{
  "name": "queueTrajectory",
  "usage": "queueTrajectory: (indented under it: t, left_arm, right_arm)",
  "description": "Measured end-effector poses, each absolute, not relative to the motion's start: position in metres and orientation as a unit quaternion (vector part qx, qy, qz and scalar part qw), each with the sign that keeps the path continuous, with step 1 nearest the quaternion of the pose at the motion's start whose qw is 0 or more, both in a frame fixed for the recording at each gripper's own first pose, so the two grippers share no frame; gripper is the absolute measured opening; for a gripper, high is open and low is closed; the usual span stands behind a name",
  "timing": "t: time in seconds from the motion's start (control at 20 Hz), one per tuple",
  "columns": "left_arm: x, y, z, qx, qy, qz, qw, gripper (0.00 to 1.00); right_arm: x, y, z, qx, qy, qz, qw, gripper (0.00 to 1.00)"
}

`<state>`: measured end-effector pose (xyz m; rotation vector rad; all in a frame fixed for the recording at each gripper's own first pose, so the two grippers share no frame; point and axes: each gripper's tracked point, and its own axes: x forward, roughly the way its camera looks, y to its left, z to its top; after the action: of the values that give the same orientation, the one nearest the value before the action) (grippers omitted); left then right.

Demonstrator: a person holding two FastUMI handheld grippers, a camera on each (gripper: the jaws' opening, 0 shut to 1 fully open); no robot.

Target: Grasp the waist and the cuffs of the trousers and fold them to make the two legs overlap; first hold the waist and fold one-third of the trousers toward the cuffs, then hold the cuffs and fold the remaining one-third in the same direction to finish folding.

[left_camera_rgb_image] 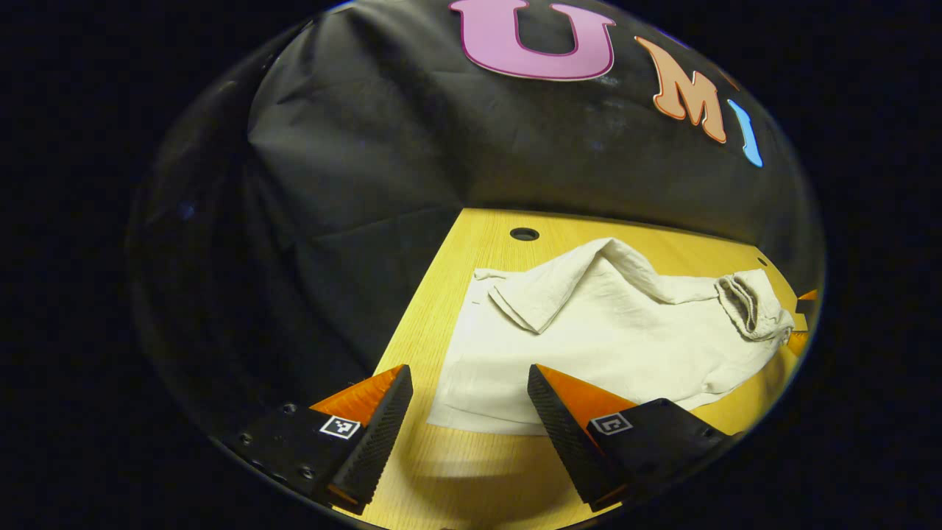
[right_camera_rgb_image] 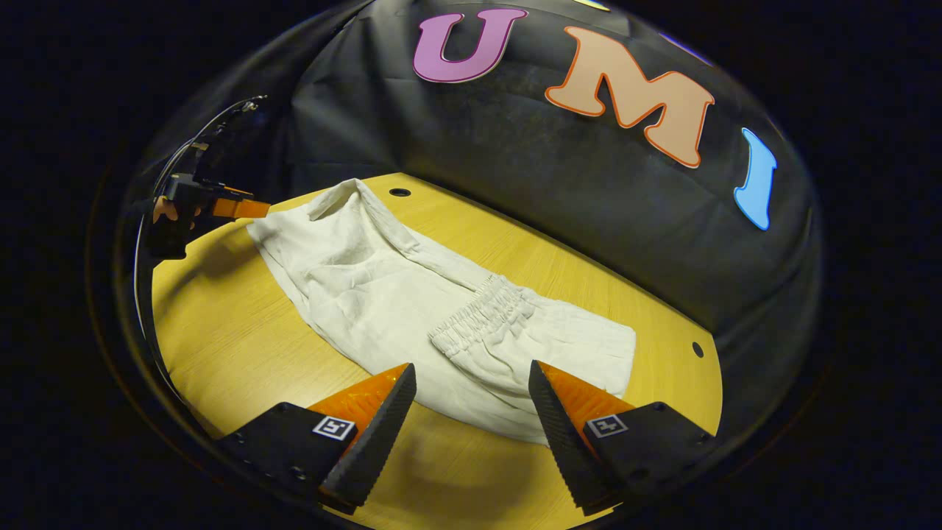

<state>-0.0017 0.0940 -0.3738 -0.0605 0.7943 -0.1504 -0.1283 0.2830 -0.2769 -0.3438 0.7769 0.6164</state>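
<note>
Cream trousers (left_camera_rgb_image: 625, 338) are lying rumpled on the tabletop (right_camera_rgb_image: 243, 346) as both grippers, left (left_camera_rgb_image: 469, 383) and right (right_camera_rgb_image: 472, 379), are hovering at 6 o'clock, fingers spread and empty.

A light wooden tabletop (right_camera_rgb_image: 235, 331) with small round holes (right_camera_rgb_image: 399, 192) near its edges. Pale cream trousers (right_camera_rgb_image: 383, 294) lie crumpled directly on it, the gathered elastic waist (right_camera_rgb_image: 478, 313) folded over onto the legs.

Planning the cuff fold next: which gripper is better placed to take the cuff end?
Left, probably. The left gripper hangs open just before the cuff end of the trousers, while the right gripper faces the waistband.
</note>
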Motion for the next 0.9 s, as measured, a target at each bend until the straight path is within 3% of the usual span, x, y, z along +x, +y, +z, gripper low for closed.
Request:
queueTrajectory:
  t: [0.05,0.1,0.45,0.6,0.65,0.8,0.9]
  left_arm:
    - [-0.001,0.092,-0.381,-0.031,0.394,-0.076,0.915,0.92]
    - [0.000,0.089,-0.388,-0.031,0.400,-0.077,0.913,0.97]
    - [-0.003,0.086,-0.401,-0.037,0.417,-0.079,0.905,0.96]
    - [0.000,0.076,-0.401,-0.033,0.422,-0.086,0.902,0.79]
    - [-0.002,0.070,-0.401,-0.034,0.426,-0.096,0.899,0.77]
    - [-0.003,0.054,-0.397,-0.039,0.435,-0.100,0.894,0.06]
    - [-0.002,0.056,-0.395,-0.038,0.437,-0.087,0.894,0.00]
  right_arm:
    - [-0.131,0.280,-0.276,-0.163,0.372,0.289,0.867,0.98]
    - [-0.132,0.277,-0.275,-0.161,0.374,0.283,0.868,0.98]
    - [-0.144,0.252,-0.275,-0.151,0.388,0.251,0.874,0.98]
    - [-0.148,0.241,-0.275,-0.141,0.393,0.242,0.876,0.98]
    - [-0.148,0.238,-0.274,-0.138,0.393,0.241,0.877,0.98]
    - [-0.148,0.223,-0.274,-0.127,0.394,0.238,0.879,0.98]
    - [-0.149,0.215,-0.273,-0.127,0.393,0.239,0.879,0.98]
